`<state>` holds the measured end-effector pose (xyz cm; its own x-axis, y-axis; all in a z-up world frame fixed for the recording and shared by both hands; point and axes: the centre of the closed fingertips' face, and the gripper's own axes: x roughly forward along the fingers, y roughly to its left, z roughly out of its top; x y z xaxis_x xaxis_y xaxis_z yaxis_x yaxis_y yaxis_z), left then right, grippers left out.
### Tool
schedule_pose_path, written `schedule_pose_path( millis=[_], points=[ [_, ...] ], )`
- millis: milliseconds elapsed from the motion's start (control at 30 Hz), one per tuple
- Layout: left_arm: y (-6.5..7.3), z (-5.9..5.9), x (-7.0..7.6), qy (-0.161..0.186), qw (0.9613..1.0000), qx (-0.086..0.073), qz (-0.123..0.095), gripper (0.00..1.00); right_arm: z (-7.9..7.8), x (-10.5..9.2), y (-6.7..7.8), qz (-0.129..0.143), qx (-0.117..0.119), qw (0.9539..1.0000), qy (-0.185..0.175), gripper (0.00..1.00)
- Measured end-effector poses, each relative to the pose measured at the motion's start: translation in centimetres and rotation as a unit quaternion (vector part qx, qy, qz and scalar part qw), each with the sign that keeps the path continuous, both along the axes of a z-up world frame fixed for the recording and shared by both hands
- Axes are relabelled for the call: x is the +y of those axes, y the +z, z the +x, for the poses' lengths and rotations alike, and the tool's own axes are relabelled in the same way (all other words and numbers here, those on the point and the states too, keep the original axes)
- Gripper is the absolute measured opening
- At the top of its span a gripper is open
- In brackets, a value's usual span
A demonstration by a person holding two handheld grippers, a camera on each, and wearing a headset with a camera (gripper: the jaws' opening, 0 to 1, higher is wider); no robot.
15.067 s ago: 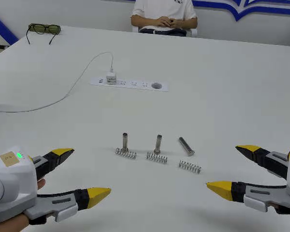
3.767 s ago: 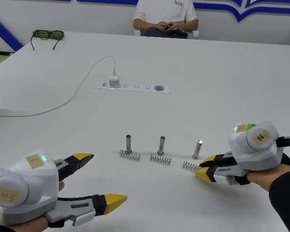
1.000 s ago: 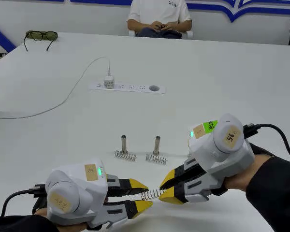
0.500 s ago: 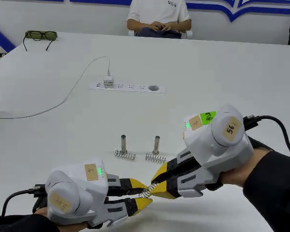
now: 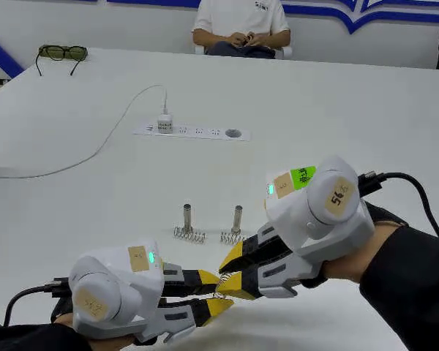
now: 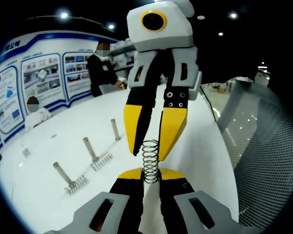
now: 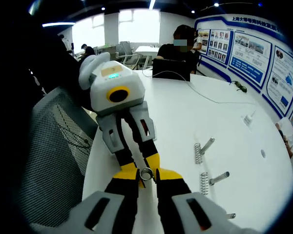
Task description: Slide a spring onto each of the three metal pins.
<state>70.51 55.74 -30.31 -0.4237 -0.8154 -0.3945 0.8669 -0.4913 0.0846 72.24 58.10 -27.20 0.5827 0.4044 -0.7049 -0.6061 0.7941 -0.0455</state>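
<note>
The spring (image 6: 150,158) is held just above the bench (image 5: 314,131), on the near side of the pins, and it is pinched at both ends. Its near end is clamped in the left tongs (image 6: 150,175). Its far end is taken between the yellow tips of the right tongs (image 6: 150,142), which are closed on it from the opposite side. A handover or re-grip between the two is judged to be in hand, so that the coil can be held by one end with its bore left free. Beyond it, the three metal pins (image 6: 90,148) are seen standing upright in a row, all bare. Two other springs (image 6: 101,160) are lying flat on the bench, each just beside the foot of a pin. The task is therefore judged barely begun. Next, one pair of tongs will have to be released and the spring turned bore-down. It must then be lined up over a pin's tip, most likely the pin with no spring at its foot. It should be lowered straight, since a slight tilt could snag the coil on the pin's top.
</note>
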Motion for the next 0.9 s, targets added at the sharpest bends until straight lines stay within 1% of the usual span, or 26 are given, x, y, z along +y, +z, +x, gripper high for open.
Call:
schedule_pose_path(
  millis=[133,267,433,600,700,900],
  points=[
    [0.1,-0.1,-0.1,0.001,1.0,0.003,-0.002,0.11,-0.1,-0.1,-0.1,-0.001,0.002,1.0,-0.001,0.16],
    [0.1,0.0,-0.1,0.002,1.0,0.007,-0.002,0.11,-0.1,0.1,0.1,0.002,-0.005,1.0,-0.001,0.12],
    [0.3,0.1,-0.1,0.007,0.9999,0.013,-0.004,0.11,0.1,0.1,0.3,0.006,-0.009,0.9999,-0.004,0.12],
    [0.4,0.2,-0.1,0.009,0.9998,0.013,-0.006,0.12,0.2,0.0,0.4,0.008,-0.007,0.9999,-0.01,0.12],
    [0.5,0.5,-0.2,0.016,0.9998,0.013,-0.006,0.18,0.2,-0.3,0.4,0.005,-0.005,0.9999,-0.013,0.12],
    [0.7,1.6,0.0,0.035,0.9992,0.016,-0.008,0.26,0.1,-1.2,0.7,0.003,-0.005,0.9997,-0.025,0.12]
  ],
)
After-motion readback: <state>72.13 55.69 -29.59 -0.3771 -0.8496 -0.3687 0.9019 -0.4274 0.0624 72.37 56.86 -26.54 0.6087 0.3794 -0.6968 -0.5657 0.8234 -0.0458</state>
